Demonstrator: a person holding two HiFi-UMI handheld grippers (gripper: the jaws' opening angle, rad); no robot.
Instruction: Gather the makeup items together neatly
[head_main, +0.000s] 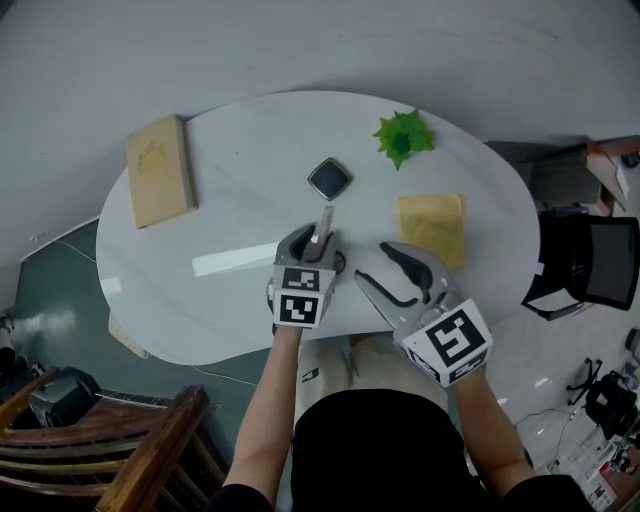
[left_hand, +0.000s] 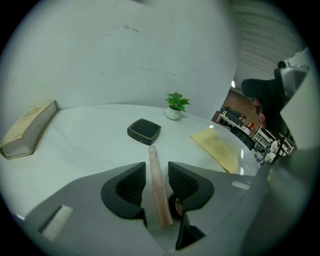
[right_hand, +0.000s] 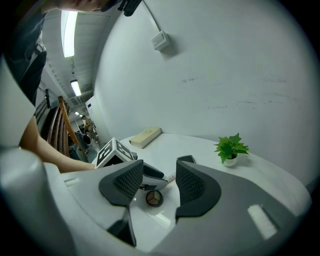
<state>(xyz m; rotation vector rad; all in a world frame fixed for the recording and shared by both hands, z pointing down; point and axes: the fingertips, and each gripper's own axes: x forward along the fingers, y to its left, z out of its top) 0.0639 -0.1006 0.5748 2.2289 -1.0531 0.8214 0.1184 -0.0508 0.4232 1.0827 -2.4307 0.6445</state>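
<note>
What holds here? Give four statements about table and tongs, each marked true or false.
1. A pink tube lies between the left tongs. True.
2. The right tongs hold the black compact. False: they are empty; the compact lies on the table.
3. The plant stands on the book. False: it stands on the table, apart from the book.
4. A small round pot lies on the table. True.

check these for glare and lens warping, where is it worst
Head view: a bright streak of glare on the white table, otherwise sharp. Left gripper view: strong fisheye, black corners, and the book looks bowed near the edge. Right gripper view: the same warping, with the ceiling light blown out.
</note>
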